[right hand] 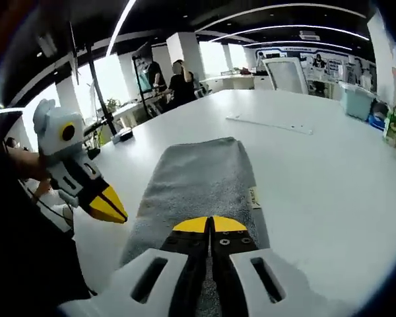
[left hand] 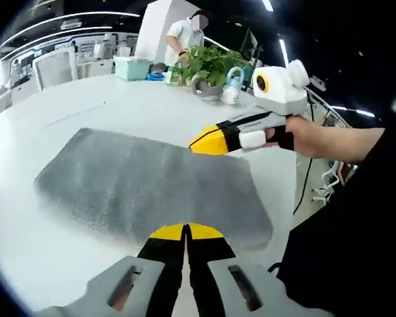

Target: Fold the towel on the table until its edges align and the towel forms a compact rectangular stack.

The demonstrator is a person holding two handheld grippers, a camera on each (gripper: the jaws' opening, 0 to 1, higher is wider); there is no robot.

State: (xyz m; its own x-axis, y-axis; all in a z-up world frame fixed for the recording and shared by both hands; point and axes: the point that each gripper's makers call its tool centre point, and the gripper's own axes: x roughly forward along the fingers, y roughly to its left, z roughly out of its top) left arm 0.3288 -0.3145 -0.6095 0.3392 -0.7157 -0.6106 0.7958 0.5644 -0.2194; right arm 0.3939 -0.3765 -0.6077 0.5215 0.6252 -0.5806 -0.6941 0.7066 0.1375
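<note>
The white surface [left hand: 66,125] spreads wide under both my hands, and it runs far back in the right gripper view [right hand: 330,172] too. On it lies the grey towel [left hand: 145,185], spread flat as a rough rectangle near the edge closest to me; in the right gripper view the towel [right hand: 198,178] stretches away from my tongs as a long strip, with a small label at its right edge.

In the left gripper view my left tongs [left hand: 185,232] rise from the bottom with their yellow tips pressed together, holding nothing, just over the near edge of the towel. My right tongs [left hand: 206,140] come in from the right of that view, carried in my hand [left hand: 302,135], their yellow tips also together and poised over the towel's far right corner; I cannot tell whether they touch the cloth.

In the right gripper view my right tongs [right hand: 210,225] sit closed over the near end of the towel, gripping nothing, and my left tongs [right hand: 109,207] hang at the left, just off the towel's left edge over the surface's rim.

At the far side of the surface in the left gripper view stand a leafy green plant [left hand: 211,63], a pale teal bin [left hand: 132,67], and a small light-blue bottle [left hand: 232,86]. A person [left hand: 185,36] stands behind the plant.
</note>
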